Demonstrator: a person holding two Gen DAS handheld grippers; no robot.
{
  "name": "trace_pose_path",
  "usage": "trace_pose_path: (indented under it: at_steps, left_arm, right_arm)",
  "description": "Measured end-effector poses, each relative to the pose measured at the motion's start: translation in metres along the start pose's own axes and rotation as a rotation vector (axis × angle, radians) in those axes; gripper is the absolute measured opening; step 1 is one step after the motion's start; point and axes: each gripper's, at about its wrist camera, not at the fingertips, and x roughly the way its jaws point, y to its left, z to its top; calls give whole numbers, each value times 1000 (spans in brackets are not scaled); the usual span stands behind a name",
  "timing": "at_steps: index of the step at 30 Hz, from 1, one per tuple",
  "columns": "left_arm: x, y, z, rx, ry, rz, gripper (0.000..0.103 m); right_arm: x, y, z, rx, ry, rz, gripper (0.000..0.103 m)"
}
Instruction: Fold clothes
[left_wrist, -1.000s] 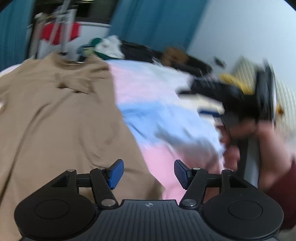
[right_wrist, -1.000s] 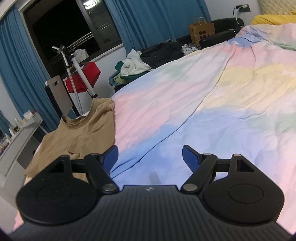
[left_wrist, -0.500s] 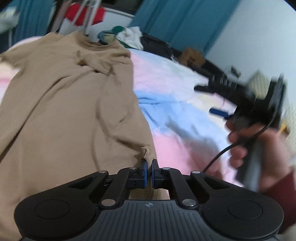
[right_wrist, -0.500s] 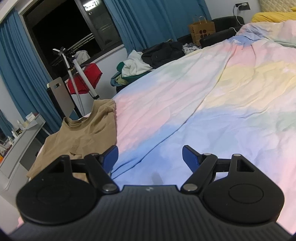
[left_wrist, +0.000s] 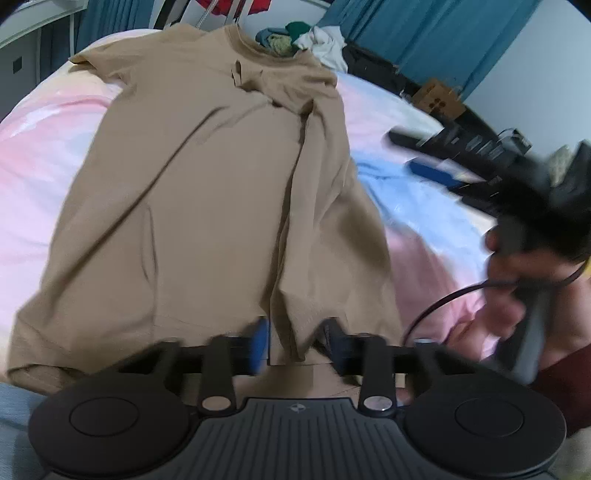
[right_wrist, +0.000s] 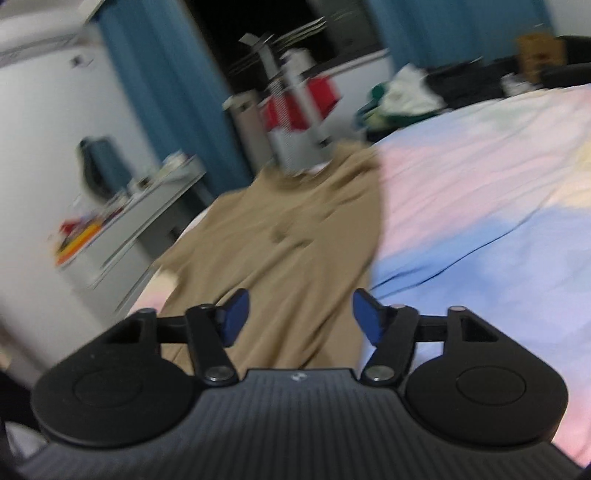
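A tan T-shirt (left_wrist: 221, 206) lies spread on the pastel bedspread (left_wrist: 406, 229), collar far, hem near me. Its right side is folded in over the body. My left gripper (left_wrist: 295, 345) is open at the near hem, blurred, with a fold of hem cloth between the fingers but not pinched. My right gripper (right_wrist: 299, 319) is open and empty, hovering over the shirt (right_wrist: 295, 236) near its right edge. It also shows in the left wrist view (left_wrist: 517, 192), blurred, held above the bed to the right of the shirt.
A pile of clothes (left_wrist: 306, 40) and a dark couch lie beyond the bed. A drying rack with red cloth (right_wrist: 299, 99) stands past the shirt's collar. A white desk with clutter (right_wrist: 110, 229) is on the left. Blue curtains (right_wrist: 166, 92) hang behind.
My left gripper shut on the shirt's right hem edge, carried it inward over the body, then opened. My right gripper swung left from over the bedspread to over the shirt.
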Motion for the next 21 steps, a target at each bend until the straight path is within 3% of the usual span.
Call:
trace_pose_path:
  at_steps: [5, 9, 12, 15, 18, 21]
  left_arm:
    - [-34, 26, 20, -38, -72, -3, 70]
    - [-53, 60, 64, -110, -176, 37, 82]
    - [-39, 103, 114, -189, -257, 59, 83]
    - [-14, 146, 164, -183, -389, 132, 87]
    - [20, 199, 204, -322, -367, 90, 87]
    - [51, 241, 221, -464, -346, 108, 87]
  right_arm:
    - [33, 23, -22, -48, 156, 31, 46]
    - [66, 33, -42, -120, 314, -53, 45]
    - [69, 37, -43, -133, 309, -59, 46]
    - [67, 33, -36, -99, 271, -41, 46]
    - [70, 26, -30, -47, 243, -29, 47]
    - [78, 15, -21, 15, 212, -7, 47]
